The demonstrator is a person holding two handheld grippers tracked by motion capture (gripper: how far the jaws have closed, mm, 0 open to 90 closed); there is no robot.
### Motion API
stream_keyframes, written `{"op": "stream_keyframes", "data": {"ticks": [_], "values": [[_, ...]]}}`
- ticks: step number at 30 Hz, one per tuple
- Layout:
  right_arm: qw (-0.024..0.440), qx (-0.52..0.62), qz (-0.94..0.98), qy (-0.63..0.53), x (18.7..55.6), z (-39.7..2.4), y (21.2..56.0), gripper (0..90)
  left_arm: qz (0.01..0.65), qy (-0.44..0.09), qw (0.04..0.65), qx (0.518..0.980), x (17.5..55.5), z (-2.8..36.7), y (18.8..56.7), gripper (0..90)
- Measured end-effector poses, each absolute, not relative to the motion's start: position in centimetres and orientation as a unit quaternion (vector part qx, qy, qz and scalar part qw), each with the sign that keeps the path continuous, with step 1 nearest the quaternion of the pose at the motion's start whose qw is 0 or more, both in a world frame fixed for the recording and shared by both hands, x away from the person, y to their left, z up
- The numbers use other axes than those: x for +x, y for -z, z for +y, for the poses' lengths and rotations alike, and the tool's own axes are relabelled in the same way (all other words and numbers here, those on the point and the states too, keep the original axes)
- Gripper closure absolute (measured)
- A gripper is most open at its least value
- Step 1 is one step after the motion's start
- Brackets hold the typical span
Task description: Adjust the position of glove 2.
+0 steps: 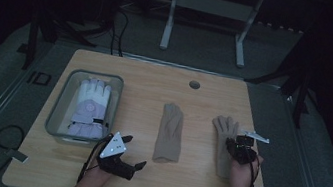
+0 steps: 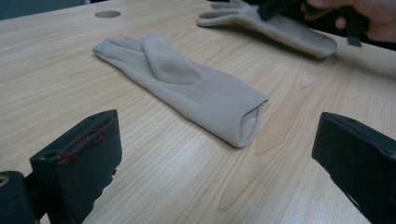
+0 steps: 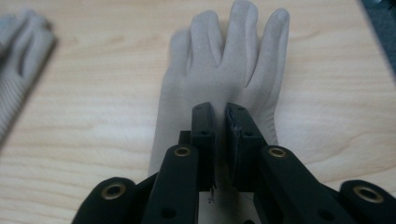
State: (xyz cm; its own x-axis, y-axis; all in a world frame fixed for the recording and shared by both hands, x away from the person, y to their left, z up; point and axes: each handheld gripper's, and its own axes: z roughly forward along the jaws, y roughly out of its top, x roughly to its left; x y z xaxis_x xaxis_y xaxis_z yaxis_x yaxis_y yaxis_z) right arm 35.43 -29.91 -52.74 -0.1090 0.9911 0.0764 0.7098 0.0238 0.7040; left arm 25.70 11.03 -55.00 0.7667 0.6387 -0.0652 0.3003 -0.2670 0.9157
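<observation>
Two beige knit gloves lie flat on the wooden table [image 1: 205,94]. The middle glove [image 1: 170,132] [image 2: 187,84] has its cuff toward me. My left gripper [image 1: 135,152] [image 2: 215,140] hovers just short of that cuff, jaws wide open and empty. The right glove [image 1: 223,133] [image 3: 224,60] [image 2: 275,25] lies with its fingers spread, pointing away. My right gripper [image 1: 236,145] [image 3: 220,109] sits on its palm, jaws nearly together and pinching a fold of the fabric.
A clear plastic bin [image 1: 58,107] stands at the table's left and holds a white and lavender padded glove [image 1: 90,107]. A round cable hole [image 1: 194,85] is near the far edge. A metal table frame [image 1: 208,9] stands on the floor beyond.
</observation>
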Motion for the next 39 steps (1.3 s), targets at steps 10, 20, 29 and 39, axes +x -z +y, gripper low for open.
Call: {"op": "stream_keyframes", "data": {"ticks": [10,20,29,39], "values": [[0.23,0.605,0.702,-0.295,35.9,-30.3,53.9,59.9,0.301,-0.156,0.519,0.785,25.9,10.9,55.4,1.8],[0.204,0.541,0.753,-0.314,35.9,-32.0,52.3,51.2,0.304,-0.151,0.519,0.784,25.9,10.9,55.5,1.8],[0.195,0.493,0.774,-0.347,35.6,-33.9,51.3,49.0,0.302,-0.149,0.518,0.786,26.0,10.9,55.7,1.8],[0.187,0.48,0.785,-0.343,35.6,-34.1,52.9,49.9,0.301,-0.152,0.519,0.786,25.9,10.9,55.6,1.8]]}}
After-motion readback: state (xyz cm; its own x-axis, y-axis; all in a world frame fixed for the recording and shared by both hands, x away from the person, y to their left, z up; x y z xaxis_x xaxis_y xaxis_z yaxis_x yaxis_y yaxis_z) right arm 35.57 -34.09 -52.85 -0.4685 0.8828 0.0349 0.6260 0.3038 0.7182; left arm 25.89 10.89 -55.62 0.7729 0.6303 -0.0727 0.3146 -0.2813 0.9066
